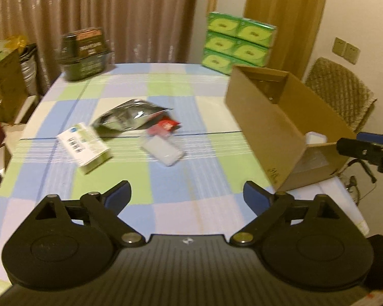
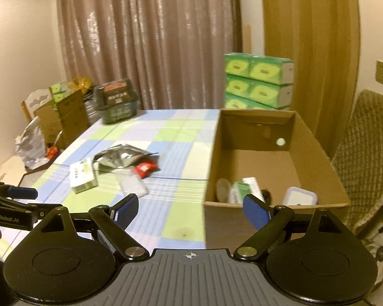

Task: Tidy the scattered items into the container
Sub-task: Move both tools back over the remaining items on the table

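Our left gripper (image 1: 187,197) sits low center in the left wrist view, fingers spread wide, nothing between them, hovering level above the checkered tablecloth (image 1: 165,204) and aimed toward the curtain. Our right gripper (image 2: 191,211) is likewise spread and empty, low center in its own view, hanging over the near left corner of the cardboard box (image 2: 247,163). Each tool shows in the other's camera: the right one pokes in at the right edge of the left view, the left one at the lower left of the right view, a bit of hand under it.

Out from the left gripper, mid frame: a white-and-green carton (image 1: 83,146) with a barcode lies flat on the left, a clear plastic case (image 1: 163,149) just right of it, a red packet (image 1: 165,126) touching the case's far end, and a silver foil pouch (image 1: 126,118) behind, overlapping the packet's edge. All four are on the cloth, well apart from the box.

The box stands open at the right of both views. Inside, right wrist view: a white lidded tub (image 2: 299,196), a green-and-white carton (image 2: 238,191), a round pale item, too blurred to name.

Far edge: dark basket (image 1: 83,53) upper left, stacked green cartons (image 1: 238,43) upper right, wicker chair (image 1: 340,94) at right.
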The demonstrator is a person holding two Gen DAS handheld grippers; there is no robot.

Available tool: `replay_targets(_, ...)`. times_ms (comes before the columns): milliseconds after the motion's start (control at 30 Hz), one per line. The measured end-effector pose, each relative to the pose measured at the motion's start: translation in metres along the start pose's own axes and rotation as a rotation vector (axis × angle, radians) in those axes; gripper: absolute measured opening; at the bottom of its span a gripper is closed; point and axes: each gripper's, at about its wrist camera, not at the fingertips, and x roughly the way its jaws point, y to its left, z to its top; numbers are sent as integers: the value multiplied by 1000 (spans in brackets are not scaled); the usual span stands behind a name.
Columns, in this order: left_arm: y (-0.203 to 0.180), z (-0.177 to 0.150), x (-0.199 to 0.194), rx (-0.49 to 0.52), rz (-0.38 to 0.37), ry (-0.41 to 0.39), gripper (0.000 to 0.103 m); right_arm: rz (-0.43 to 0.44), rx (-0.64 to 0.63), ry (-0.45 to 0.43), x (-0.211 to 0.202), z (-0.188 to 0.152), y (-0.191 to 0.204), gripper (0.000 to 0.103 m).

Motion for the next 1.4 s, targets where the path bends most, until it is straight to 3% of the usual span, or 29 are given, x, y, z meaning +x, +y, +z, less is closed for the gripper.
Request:
replay_targets(367,48,-13,-24,-72,109,-7,101,78,-71,21,20,1,47,88)
replay_targets(733,90,-18,-30,-137,161,-14,101,117,-134,77,54,0,84,93)
replay_targets(1400,129,-15,10,-174,185,41,101,161,-196,187,141,4,109,94)
